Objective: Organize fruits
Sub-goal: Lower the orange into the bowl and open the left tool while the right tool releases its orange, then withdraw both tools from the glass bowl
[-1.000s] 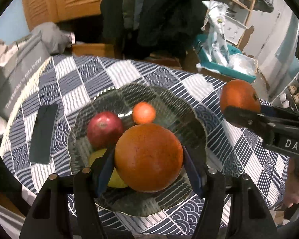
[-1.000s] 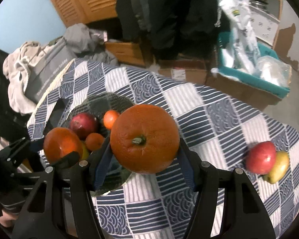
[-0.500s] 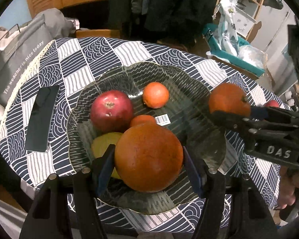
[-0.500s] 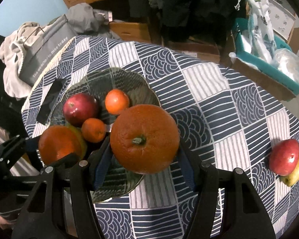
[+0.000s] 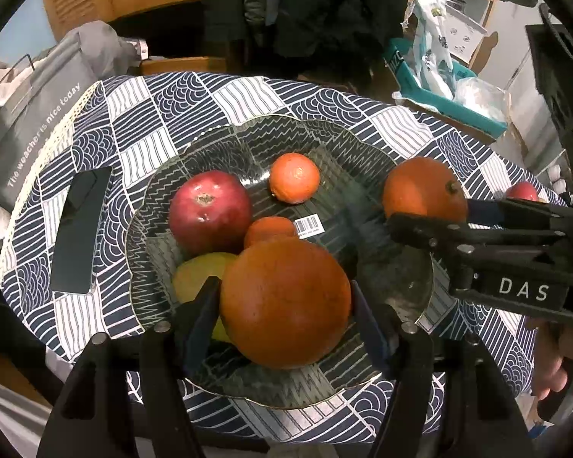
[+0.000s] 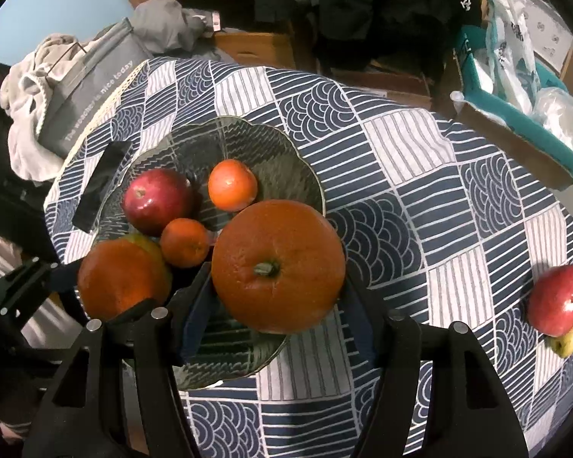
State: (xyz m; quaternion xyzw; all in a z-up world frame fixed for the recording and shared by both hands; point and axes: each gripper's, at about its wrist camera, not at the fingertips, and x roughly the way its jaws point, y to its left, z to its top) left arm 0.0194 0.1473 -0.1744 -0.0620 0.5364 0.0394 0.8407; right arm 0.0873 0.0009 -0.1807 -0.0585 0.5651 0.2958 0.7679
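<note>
both grippers' jaws opening; an orange (image 5: 286, 301) between each pair

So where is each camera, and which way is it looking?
Left wrist view: sits on the left gripper, looking down at the glass bowl; its jaws are opening around a big orange. The right gripper and fingers of a hand show too.
Right wrist view: sits on the right gripper, looking down at the bowl's edge and the tablecloth; its jaws are opening around another orange. The left gripper shows at the left.
Both see the bowl, the red apple, small oranges and the phone.
</note>
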